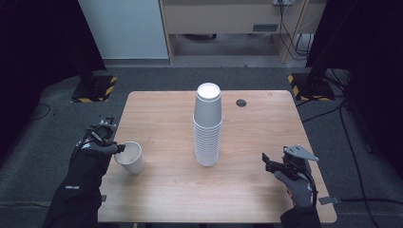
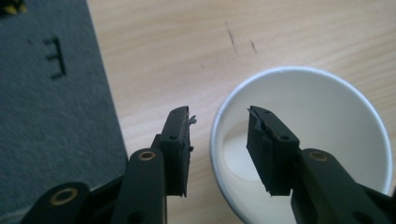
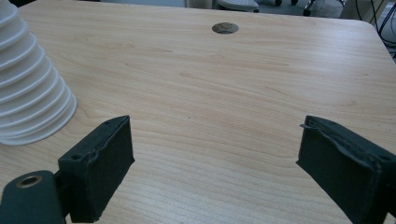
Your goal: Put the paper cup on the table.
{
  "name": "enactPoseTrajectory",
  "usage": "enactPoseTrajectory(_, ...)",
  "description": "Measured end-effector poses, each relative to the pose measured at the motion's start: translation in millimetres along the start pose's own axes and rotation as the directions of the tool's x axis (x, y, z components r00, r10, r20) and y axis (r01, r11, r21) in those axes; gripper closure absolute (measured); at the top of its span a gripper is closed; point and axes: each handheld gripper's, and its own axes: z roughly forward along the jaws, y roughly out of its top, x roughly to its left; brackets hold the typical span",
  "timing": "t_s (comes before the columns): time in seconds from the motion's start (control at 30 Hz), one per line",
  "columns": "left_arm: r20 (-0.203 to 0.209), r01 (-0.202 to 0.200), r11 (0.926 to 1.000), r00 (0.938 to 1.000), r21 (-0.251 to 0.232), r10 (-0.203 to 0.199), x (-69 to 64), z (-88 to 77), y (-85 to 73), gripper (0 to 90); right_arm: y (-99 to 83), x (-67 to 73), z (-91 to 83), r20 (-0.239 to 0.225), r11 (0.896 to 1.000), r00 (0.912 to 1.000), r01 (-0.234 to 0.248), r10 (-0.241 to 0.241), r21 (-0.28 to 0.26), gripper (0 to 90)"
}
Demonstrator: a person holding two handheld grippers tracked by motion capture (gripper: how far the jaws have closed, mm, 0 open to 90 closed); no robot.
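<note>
Wooden table (image 1: 256, 190), pale grain, matte. A tall inverted stack of white paper cups (image 1: 207, 124), ribbed by its rims, stands at table centre. 1 single paper cup (image 1: 129, 157), smooth and tapered, sits tilted near the left edge. Left gripper (image 2: 219, 140): jaws parted, straddling the cup's rim, 1 jaw inside, not clenched. Right gripper (image 3: 215, 168): jaws spread wide, empty, above the right edge.

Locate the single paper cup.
In the high view, the single paper cup sits near the table's left edge, left of the cup stack, its rim straddled by the left hand-held gripper.
</note>
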Motion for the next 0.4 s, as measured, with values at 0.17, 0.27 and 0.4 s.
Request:
enactPoseTrajectory(0.17,-0.024,0.006,0.9622,0.9996,-0.272,-0.013,-8.7,-13.9,-11.7,48.1,0.2,-0.5,-1.3,0.003,1.0,1.0,-0.001,0.001,-0.003,10.2)
enactPoseTrajectory(0.27,-0.012,0.023,0.9137,0.9995,-0.406,-0.031,-16.4,-17.8,-21.8,42.9,0.1,-1.2,-1.2,0.008,1.0,1.0,0.0,0.0,0.0,10.0)
enactPoseTrajectory(0.4,0.007,0.049,0.8511,0.9985,-0.523,-0.053,-28.6,-17.4,-34.5,40.3,-0.4,-4.4,-1.0,0.038,1.0,0.9991,0.015,-0.016,0.011,9.7)
